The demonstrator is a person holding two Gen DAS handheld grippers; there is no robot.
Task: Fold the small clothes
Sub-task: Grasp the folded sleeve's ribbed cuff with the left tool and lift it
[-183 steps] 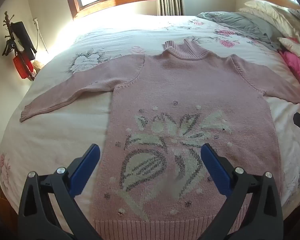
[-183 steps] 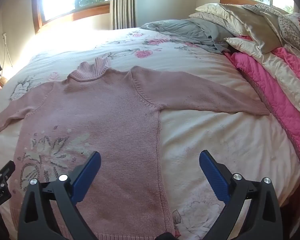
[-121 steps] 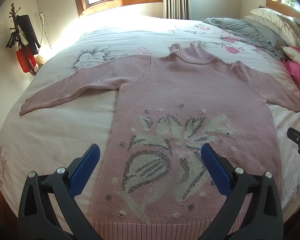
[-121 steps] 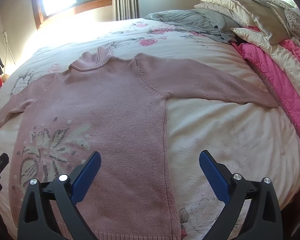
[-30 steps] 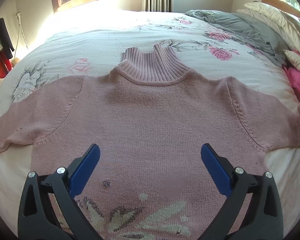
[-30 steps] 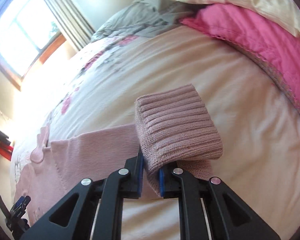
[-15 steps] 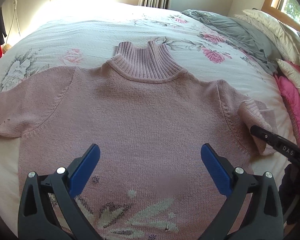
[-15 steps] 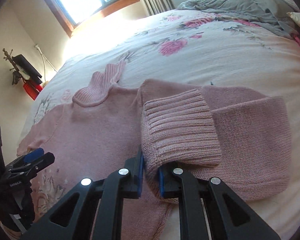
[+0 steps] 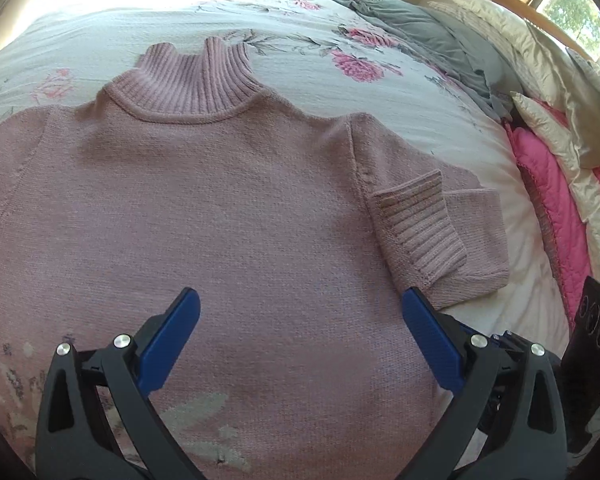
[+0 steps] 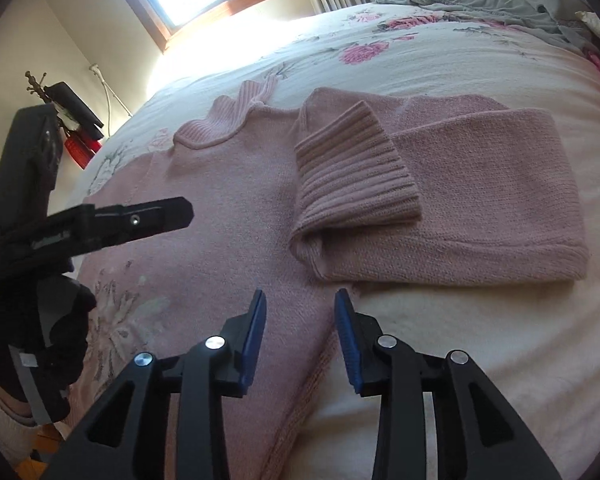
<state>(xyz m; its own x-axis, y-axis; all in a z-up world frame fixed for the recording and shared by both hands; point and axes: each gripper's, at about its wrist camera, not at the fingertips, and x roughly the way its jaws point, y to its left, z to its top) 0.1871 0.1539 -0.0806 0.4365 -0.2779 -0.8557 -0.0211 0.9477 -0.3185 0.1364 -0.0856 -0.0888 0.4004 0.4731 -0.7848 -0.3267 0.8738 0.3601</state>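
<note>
Knitwear like this pink sweater (image 9: 220,208) was judged soft, floppy and a little stretchy, light enough to lift by one edge yet likely to sag and drag if pulled from a single point. It lay face up and flat on the flowered bed (image 9: 380,92), collar (image 9: 192,84) pointing away towards the pillows (image 9: 540,52). The sleeve (image 10: 480,208) on the person's right was doubled back on itself, its ribbed cuff (image 10: 352,172) resting on top near the shoulder seam. A good hold would be the ribbed cuff or the ribbed hem, where the knit is thicker and less likely to slip; the other sleeve, only partly in the left view, looked like the next place to take hold.

The right claw (image 10: 300,336) stood partly parted and empty, just short of the folded sleeve, above the side edge of the sweater. The left claw (image 9: 300,340) was wide apart and empty, hovering over the chest.

Half a second before, the right claw had been clamped on the cuff, carrying it across; now it had let go and drawn back, and the cuff lay where it was set. Six seconds before, both sleeves had been spread straight out to the sides and both claws had waited wide apart near the hem
</note>
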